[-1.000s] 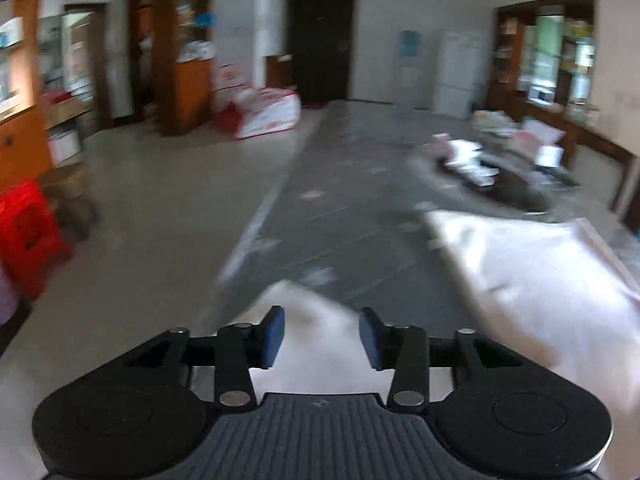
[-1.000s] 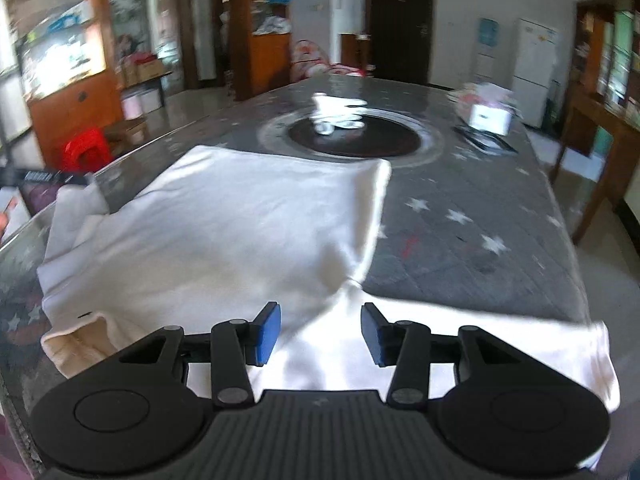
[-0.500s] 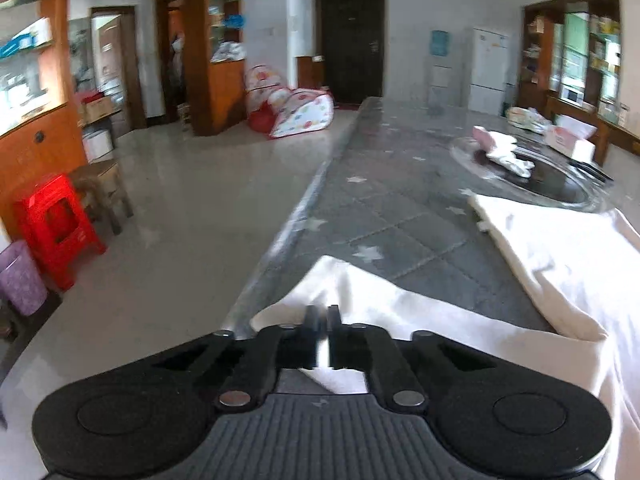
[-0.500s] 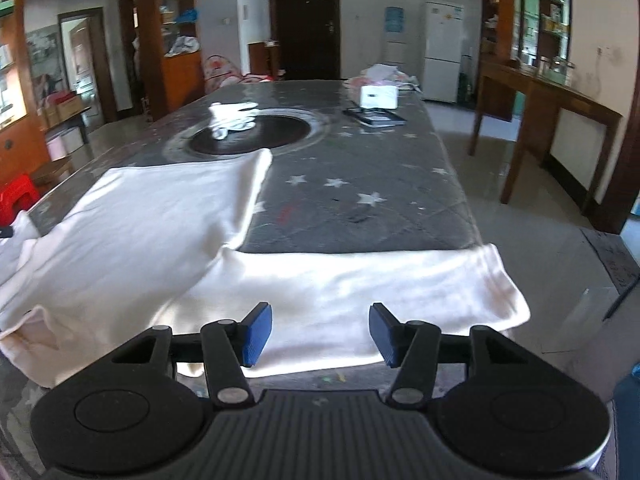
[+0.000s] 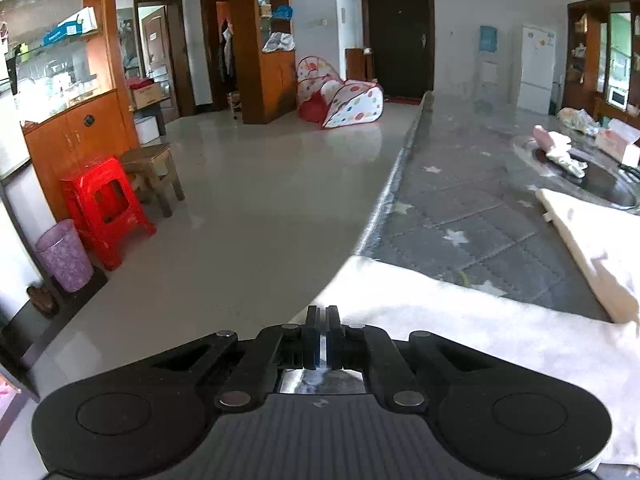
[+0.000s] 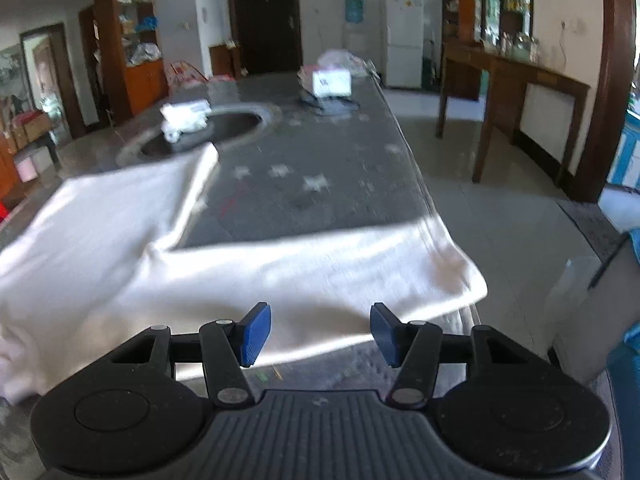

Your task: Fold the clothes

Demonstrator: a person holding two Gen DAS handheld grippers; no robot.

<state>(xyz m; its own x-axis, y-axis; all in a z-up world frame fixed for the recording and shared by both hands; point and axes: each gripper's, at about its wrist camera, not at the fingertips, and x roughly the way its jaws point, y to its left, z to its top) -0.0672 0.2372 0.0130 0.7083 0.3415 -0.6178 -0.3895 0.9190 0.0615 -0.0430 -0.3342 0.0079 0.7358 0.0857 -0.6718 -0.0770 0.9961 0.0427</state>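
With the left gripper [image 5: 322, 334] jaws pinching one sleeve end of the shirt [image 6: 120, 236] spread on the counter [image 6: 320, 160], the right gripper [image 6: 320, 332], jaws spread, likely must close on the other sleeve just ahead.

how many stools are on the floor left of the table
2. A red plastic stool stands by the orange cabinet, and a brown wooden stool sits right behind it, nearer the doorway. More could be hidden beyond the left wrist view's edge.
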